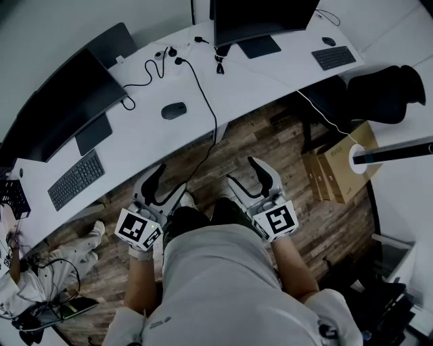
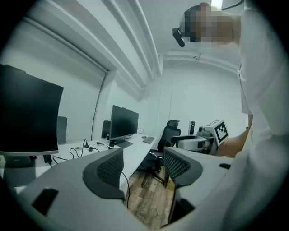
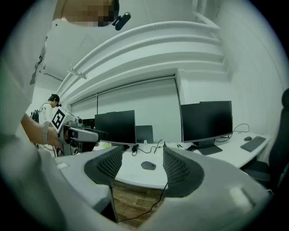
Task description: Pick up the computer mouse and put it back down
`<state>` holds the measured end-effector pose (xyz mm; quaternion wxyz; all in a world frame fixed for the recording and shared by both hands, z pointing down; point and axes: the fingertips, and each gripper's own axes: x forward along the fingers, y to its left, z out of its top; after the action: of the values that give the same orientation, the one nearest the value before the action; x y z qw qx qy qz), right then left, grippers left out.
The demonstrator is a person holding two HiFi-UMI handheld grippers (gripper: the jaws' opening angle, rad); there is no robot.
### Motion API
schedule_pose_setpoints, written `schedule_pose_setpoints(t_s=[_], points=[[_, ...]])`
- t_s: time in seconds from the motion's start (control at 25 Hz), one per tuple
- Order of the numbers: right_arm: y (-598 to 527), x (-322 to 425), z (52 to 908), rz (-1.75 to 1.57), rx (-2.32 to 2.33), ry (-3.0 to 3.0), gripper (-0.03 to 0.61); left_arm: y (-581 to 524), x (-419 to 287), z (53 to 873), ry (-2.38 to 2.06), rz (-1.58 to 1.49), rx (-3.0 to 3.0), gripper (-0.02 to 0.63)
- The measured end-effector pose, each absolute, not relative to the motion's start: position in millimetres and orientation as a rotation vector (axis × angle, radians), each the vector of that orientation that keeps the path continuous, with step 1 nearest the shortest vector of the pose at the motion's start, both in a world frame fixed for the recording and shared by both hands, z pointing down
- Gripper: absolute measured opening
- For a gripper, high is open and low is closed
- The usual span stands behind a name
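A dark computer mouse (image 1: 174, 111) lies on the white curved desk (image 1: 257, 81), beside a black cable. Both grippers hang in front of the desk edge, over the wooden floor, well short of the mouse. My left gripper (image 1: 163, 186) is open and holds nothing; my right gripper (image 1: 248, 178) is open and empty too. In the right gripper view the mouse (image 3: 148, 166) shows far off between the spread jaws of the right gripper (image 3: 141, 173). The left gripper (image 2: 143, 168) looks along the desk, and the mouse does not show there.
Two monitors (image 1: 64, 101) (image 1: 260, 17) and two keyboards (image 1: 76, 180) (image 1: 333, 57) stand on the desk, with looping cables (image 1: 152, 67). One cable (image 1: 211, 138) hangs off the front edge. A black office chair (image 1: 379, 91) and cardboard boxes (image 1: 338, 165) are at the right.
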<state>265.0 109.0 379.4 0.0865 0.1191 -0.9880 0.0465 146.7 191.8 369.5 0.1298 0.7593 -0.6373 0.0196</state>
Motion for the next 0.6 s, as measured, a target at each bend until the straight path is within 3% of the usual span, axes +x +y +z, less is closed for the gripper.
schedule_pose_setpoints(t_s=[0.6], points=[[107, 265, 386, 0.160, 0.143, -2.992, 0.284, 195, 160, 371, -1.979, 0.087, 2.100, 0.256]])
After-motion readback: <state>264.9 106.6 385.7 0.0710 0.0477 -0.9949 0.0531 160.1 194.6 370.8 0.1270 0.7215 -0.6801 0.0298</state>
